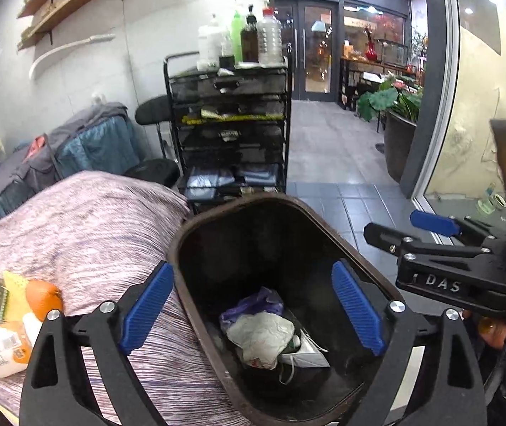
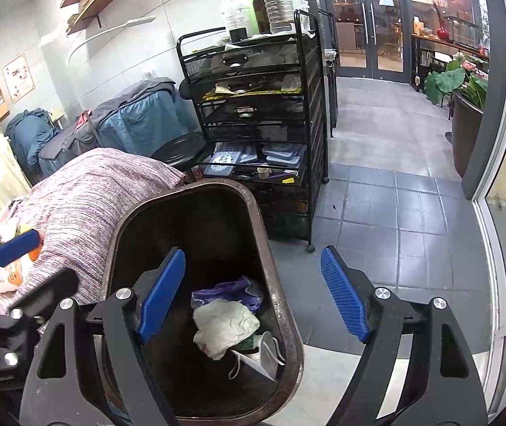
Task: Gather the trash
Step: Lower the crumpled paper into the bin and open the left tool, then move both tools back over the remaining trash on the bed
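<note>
A: How were the fingers of the left gripper [image 1: 253, 314] found?

B: They were spread wide, with nothing pinched between the blue pads. They were held above the open mouth of the dark brown trash bin [image 1: 196, 234], one pad over the rim beside the bed and the other over the far wall.

A: And the right gripper [image 2: 253, 294]?

B: It was also released and empty. One of its pads was seen over the bin's interior, the other outside the rim, above the grey tiled floor [image 2: 395, 213]. In the left wrist view it was seen to the right of the bin, with its fingers apart.

A: Where was the trash located?

B: Several pieces were lying at the bottom of the bin: a crumpled white paper wad [image 1: 260, 333], a purple plastic bag [image 1: 253, 305] behind it, and a white face mask [image 2: 270, 351] with its ear loops, beside the wad. Nothing there was touched by either gripper.

A: Was anything noted outside the bin?

B: A bed covered by a pinkish striped blanket [image 1: 86, 234] was pressed against the bin's side. On it, near the left edge of the left wrist view, an orange [image 1: 43, 298] and a white bottle with an orange label [image 1: 0, 351] were seen among other small items. A black mesh drawer cart [image 2: 253, 106], topped with bottles, stood behind the bin.
</note>
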A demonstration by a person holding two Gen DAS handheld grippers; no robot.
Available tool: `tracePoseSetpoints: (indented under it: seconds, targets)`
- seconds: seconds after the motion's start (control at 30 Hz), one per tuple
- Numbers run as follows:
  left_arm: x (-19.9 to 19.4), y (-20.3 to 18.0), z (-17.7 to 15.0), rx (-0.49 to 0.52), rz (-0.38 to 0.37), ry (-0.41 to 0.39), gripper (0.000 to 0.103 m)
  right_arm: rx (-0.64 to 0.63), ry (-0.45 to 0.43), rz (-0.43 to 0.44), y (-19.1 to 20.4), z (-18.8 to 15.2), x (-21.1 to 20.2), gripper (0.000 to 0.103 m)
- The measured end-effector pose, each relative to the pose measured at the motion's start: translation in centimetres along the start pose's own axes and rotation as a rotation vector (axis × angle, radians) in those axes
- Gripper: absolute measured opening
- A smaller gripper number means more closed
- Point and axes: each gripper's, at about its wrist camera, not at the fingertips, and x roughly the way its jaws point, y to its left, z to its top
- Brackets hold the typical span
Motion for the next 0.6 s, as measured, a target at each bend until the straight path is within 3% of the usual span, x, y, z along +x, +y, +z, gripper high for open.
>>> tracePoseSetpoints:
  seconds: [0.33, 0.6]
  targets:
    - [-4.5, 3.1, -0.1, -0.072, 0.051, -0.085, 0.096, -0.015, -0.03, 0.12, 2.3, 0.1, -0.6, 0.08]
    - [-7.9, 6.4, -1.5, -0.136, 0.116, -0.124, 0.097, -0.097, -0.03, 0.248, 7.1, 0.0, -0.9, 0.08]
